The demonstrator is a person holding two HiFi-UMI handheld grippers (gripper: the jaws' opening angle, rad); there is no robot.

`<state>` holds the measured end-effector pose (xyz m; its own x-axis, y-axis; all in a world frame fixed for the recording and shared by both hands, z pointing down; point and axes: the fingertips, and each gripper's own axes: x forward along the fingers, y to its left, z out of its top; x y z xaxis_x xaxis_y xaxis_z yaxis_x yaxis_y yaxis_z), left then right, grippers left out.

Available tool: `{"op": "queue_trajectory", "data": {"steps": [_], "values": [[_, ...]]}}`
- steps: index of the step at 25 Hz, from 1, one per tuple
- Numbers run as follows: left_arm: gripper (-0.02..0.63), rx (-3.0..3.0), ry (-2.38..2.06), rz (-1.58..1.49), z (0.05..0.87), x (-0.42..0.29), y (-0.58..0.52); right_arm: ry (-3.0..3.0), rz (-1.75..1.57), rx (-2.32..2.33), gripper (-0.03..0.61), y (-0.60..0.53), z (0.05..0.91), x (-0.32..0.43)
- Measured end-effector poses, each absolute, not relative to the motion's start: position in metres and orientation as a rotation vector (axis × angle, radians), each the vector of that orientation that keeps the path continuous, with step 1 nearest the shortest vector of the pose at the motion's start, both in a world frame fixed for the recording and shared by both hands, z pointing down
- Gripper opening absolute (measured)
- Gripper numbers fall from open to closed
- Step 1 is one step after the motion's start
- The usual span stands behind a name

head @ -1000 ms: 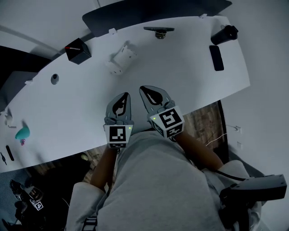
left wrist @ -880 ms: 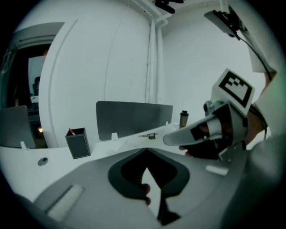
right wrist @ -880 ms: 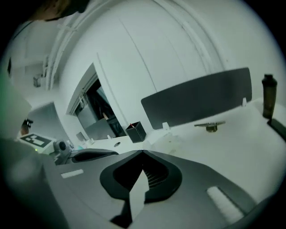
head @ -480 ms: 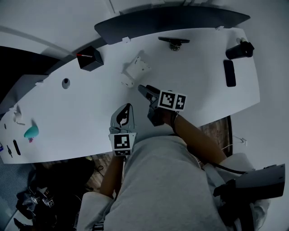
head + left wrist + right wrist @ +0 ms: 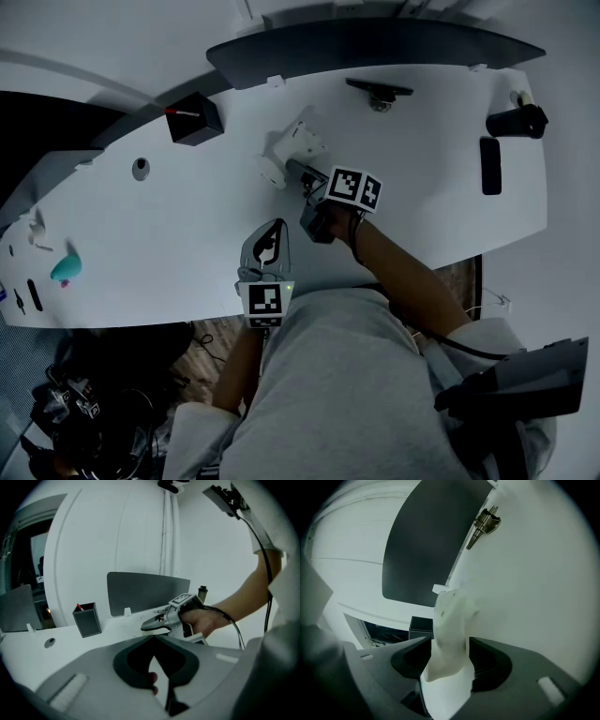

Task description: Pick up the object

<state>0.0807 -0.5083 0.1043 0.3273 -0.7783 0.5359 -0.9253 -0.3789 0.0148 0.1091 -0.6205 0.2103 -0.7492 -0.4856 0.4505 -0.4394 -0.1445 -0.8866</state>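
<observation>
Right gripper (image 5: pixel 298 174), moved out from the near edge, is seen opening around the white object (image 5: pixel 292 150), ungripped yet; left gripper (image 5: pixel 271 242) is held closed, empty.

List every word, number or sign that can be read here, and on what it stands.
None is readable. The marker cubes on the left gripper and the right gripper, whose jaws are opening round the white object, show only square patterns, no letters.

Dim, bluish, flat light all over, white desk (image 5: pixel 422 178) reads grey with only faint soft shadows, both gripper views fisheye-bent with black vignette round the rim, white object (image 5: pixel 450 634) blurred at 6 o'clock in right gripper view.
</observation>
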Motion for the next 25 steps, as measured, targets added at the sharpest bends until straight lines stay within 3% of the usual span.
{"op": "queue_trajectory", "data": {"steps": [7,16,25], "values": [[0.002,2.283,-1.502,0.644,0.107,0.086,-0.519,1.990,-2.096,-1.050,0.272,-0.629,0.218,0.102],[0.002,2.285,-1.490,0.658,0.112,0.088,-0.519,2.041,-2.000,-0.902,0.197,-0.637,0.210,0.093],[0.002,2.270,-1.516,0.671,0.113,0.077,-0.521,2.232,-1.845,-0.906,0.181,-0.638,0.195,0.100]]}}
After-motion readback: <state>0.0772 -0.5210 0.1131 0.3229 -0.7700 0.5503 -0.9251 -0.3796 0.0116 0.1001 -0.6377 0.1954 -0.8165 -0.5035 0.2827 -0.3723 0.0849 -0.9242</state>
